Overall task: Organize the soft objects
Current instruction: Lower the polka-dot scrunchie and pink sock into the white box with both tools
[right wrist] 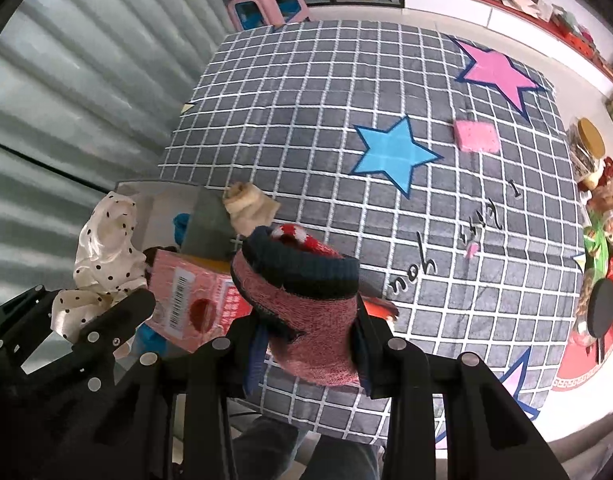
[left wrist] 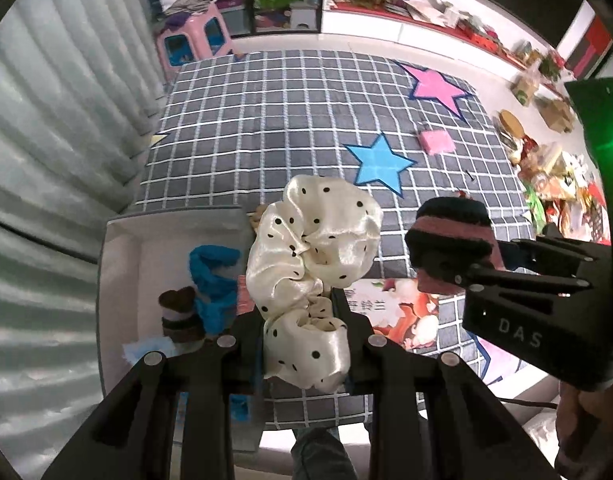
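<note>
The left gripper (left wrist: 302, 312) holds a cream polka-dot scrunchie (left wrist: 310, 240), its jaws closed narrowly on the lower folds while the rest of the loop stands up free above them. The right gripper (right wrist: 306, 332) is clamped on a rolled pink and navy sock (right wrist: 306, 300), which is lifted clear of the grid-patterned mat (right wrist: 346, 92). Both hang over the mat's near left corner, where a grey storage box (left wrist: 118, 236) sits with a blue fabric item (left wrist: 212, 280) and a small brown and lilac roll (left wrist: 180, 312) already inside. A pink sponge (right wrist: 476, 136) lies well apart toward the far right corner, and a beige rolled sock (right wrist: 246, 204) rests just beside the box's far wall.

The step in hand looks like dropping each piece into the box. To do it well, bring one gripper at a time over the open interior, clear of the walls, and lower before releasing; the slippery satin may cling to a finger. A pink carton (right wrist: 194, 300) beside the box crowds the right gripper's approach.
</note>
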